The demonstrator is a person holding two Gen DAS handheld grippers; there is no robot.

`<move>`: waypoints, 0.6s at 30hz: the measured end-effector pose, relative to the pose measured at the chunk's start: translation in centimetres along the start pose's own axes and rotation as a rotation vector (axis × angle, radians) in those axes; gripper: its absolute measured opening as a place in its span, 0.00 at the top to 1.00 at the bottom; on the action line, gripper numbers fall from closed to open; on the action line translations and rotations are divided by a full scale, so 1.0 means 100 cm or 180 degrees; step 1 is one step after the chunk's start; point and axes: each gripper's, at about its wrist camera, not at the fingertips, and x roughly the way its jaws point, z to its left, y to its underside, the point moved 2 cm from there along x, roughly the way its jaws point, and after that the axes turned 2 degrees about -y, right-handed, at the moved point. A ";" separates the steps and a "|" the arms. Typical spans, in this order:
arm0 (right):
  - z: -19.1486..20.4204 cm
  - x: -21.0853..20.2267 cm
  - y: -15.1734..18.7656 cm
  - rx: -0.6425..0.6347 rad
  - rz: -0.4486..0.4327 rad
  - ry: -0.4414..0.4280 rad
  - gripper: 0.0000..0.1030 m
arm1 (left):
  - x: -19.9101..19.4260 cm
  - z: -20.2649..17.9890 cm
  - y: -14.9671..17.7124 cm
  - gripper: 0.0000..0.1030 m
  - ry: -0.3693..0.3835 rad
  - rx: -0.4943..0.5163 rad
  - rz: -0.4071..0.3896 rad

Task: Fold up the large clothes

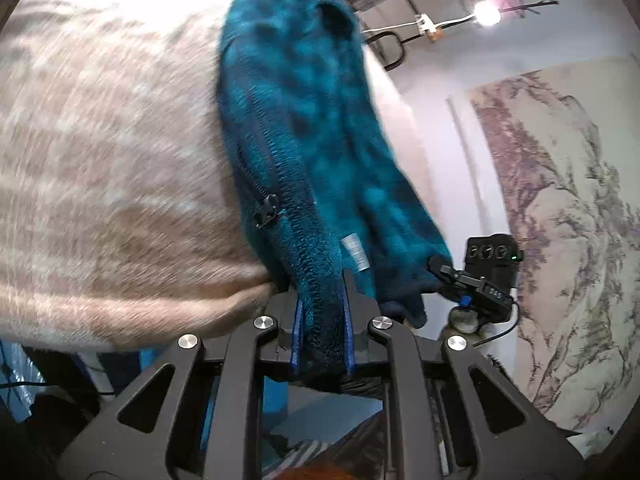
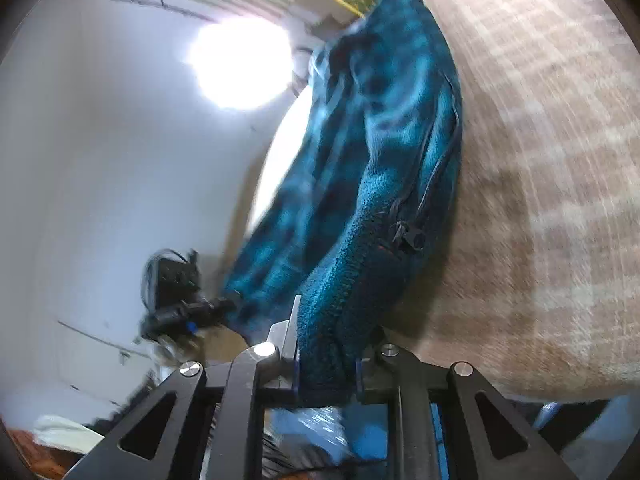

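Observation:
A teal fleece jacket [image 1: 304, 128] with a black zipper pull [image 1: 266, 208] and a white label hangs stretched over a beige patterned blanket surface [image 1: 100, 152]. My left gripper [image 1: 322, 316] is shut on one thick edge of the jacket. The right gripper [image 1: 472, 284] shows at the right in the left wrist view, clamped on the jacket's other end. In the right wrist view my right gripper [image 2: 326, 356] is shut on the jacket [image 2: 376, 140], near its zipper pull [image 2: 406, 236]. The left gripper [image 2: 188, 308] shows at the left there, holding the far end.
The beige blanket [image 2: 540, 180] fills one side of each view. A wall hanging with painted trees [image 1: 560, 208] is at the right. A bright lamp [image 2: 240, 64] glares on the white wall. Blue and dark items lie below the grippers.

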 end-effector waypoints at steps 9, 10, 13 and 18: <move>0.036 -0.008 -0.050 -0.0006 -0.0427 -0.0078 0.86 | -0.012 -0.035 -0.053 0.87 0.0228 0.0014 -0.0319; 0.040 -0.007 -0.062 -0.0018 -0.0473 -0.0020 0.86 | -0.012 -0.037 -0.061 0.87 0.0229 -0.0005 -0.0359; 0.048 -0.001 -0.093 0.0027 -0.0585 0.0046 0.86 | -0.011 -0.040 -0.090 0.87 0.0229 -0.0108 -0.0507; 0.051 0.019 -0.146 0.0020 -0.0696 0.0248 0.86 | 0.002 -0.030 -0.132 0.87 0.0071 -0.0255 -0.0693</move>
